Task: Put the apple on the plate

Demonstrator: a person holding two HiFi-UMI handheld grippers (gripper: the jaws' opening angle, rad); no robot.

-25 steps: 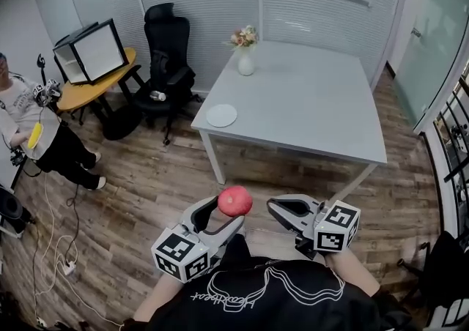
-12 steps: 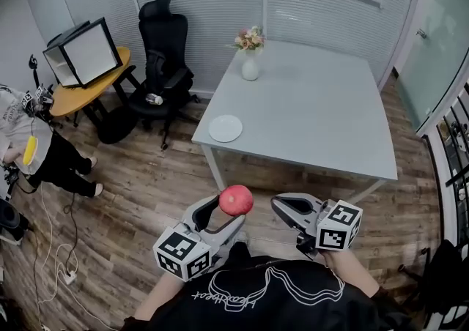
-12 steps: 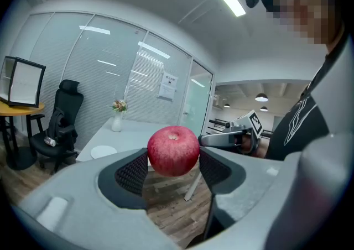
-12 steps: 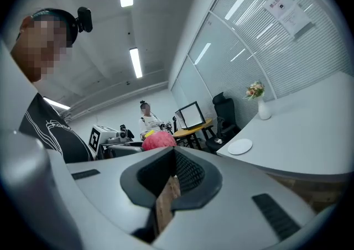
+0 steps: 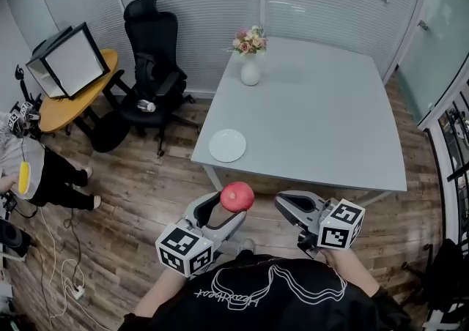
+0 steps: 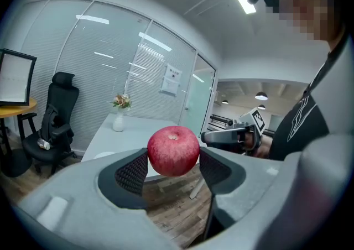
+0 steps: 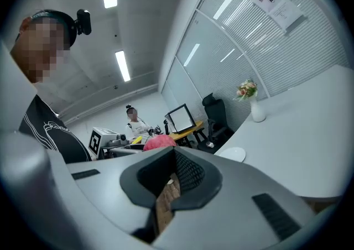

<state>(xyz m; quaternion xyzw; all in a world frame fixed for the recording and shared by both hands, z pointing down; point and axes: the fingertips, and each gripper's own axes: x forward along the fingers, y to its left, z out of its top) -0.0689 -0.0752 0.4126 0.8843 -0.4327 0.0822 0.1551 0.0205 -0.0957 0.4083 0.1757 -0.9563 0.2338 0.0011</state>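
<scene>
One apple (image 5: 237, 196), plate (image 5: 227, 145) nearer now

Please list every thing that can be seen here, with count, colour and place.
table: 1, pale grey, ahead
apple: 1, red, between the left gripper jaws
plate: 1, white, table's near left corner
vase of flowers: 1, white, table's far left corner
office chair: 1, black, left of table
round table: 1, yellow, far left
bystander: 1, white top, left edge
left gripper: 1, grey, shut on apple
right gripper: 1, grey, jaws together, empty
</scene>
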